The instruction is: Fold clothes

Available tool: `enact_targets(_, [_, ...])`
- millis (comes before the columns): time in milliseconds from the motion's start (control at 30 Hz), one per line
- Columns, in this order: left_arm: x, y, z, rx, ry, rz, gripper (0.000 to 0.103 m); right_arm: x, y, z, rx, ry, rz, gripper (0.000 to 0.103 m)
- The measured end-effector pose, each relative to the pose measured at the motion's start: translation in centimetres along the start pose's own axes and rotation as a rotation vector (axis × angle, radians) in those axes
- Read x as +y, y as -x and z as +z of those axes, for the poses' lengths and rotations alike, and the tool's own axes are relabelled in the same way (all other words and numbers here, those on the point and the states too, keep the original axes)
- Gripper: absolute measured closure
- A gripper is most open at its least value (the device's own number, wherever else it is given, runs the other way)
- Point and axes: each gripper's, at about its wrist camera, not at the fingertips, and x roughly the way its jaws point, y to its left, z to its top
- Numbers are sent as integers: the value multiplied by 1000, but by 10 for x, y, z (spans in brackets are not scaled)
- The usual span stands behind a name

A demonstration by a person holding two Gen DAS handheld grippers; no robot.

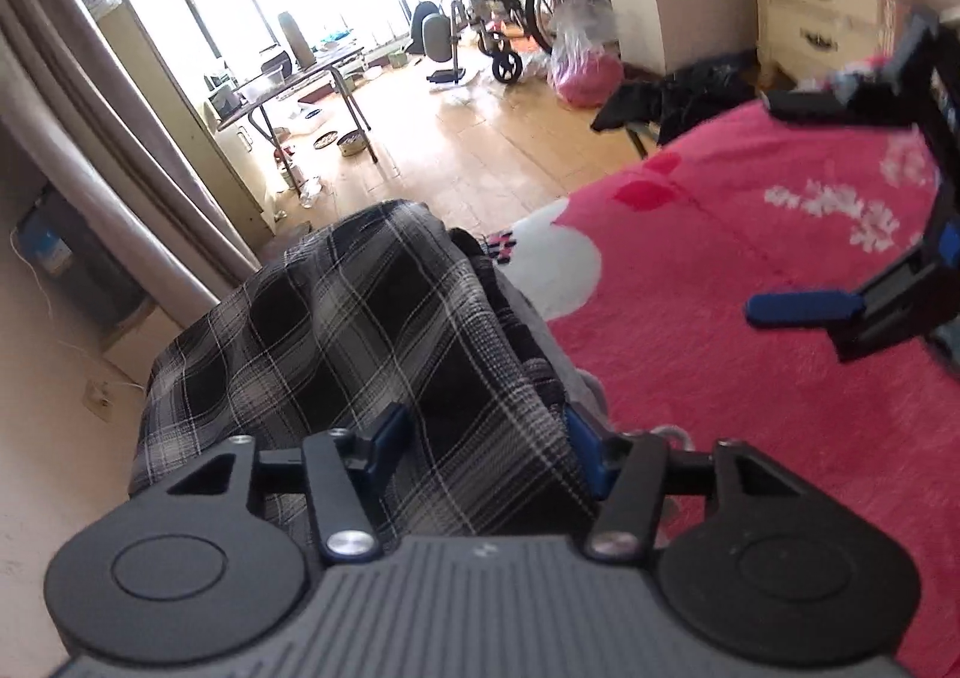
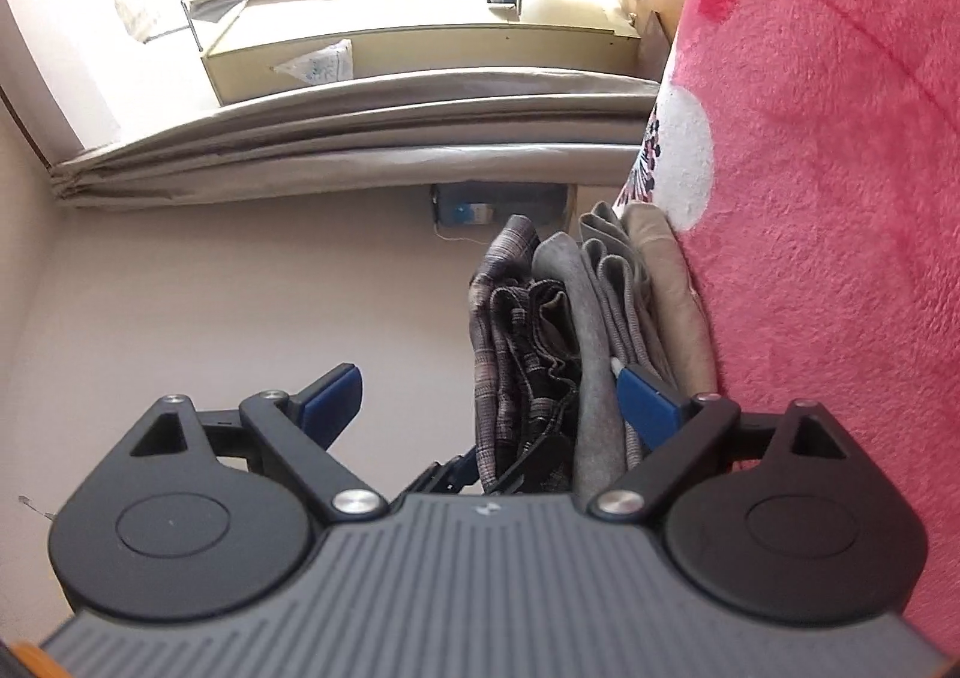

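close wrist views, shared clothes pile (image 1: 360, 330)

The black-and-white plaid folded garment (image 1: 360, 342) is sitting on top of a stack of folded grey clothes (image 2: 606, 306) at the edge of the pink fleece blanket (image 1: 750, 270). The left gripper (image 1: 489, 432) is reaching over the plaid piece; the right gripper (image 1: 798, 210) is hanging over the blanket, to its right.

The plaid garment (image 1: 372, 354) hides the stack beneath it; the right tongs (image 1: 852, 210) blur at the frame's edge
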Motion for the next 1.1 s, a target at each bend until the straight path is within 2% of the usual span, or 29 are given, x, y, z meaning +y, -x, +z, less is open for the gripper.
enact_targets(167, [-35,-10,5,33,-154,129,40,-1,-2,0,-6,-6,7,11])
enact_targets(300, [-37,-8,2,6,-148,160,69,-1,-1,0,-3,0,-1,11])
enact_targets(333, [-34,-5,1,-5,-133,162,73,-1,-1,0,-2,1,-3,11])
enact_targets(433, [-19,6,-3,-49,-79,156,76,-4,-3,1,8,-9,-9,11])
enact_targets(667, [37,30,-15,-131,137,8,77,6,-38,14,63,-40,35,8])
enact_targets(767, [55,36,-19,-144,198,-48,77,7,-67,22,106,-112,44,5])
enact_targets(900, [71,41,-25,-158,239,-101,77,4,-100,27,170,-200,24,4])
enact_targets(1033, [78,40,-31,-160,249,-132,76,0,-112,24,188,-185,-64,2])
enact_targets(1100, [78,38,-32,-167,252,-143,76,-1,-111,20,185,-184,-64,2])
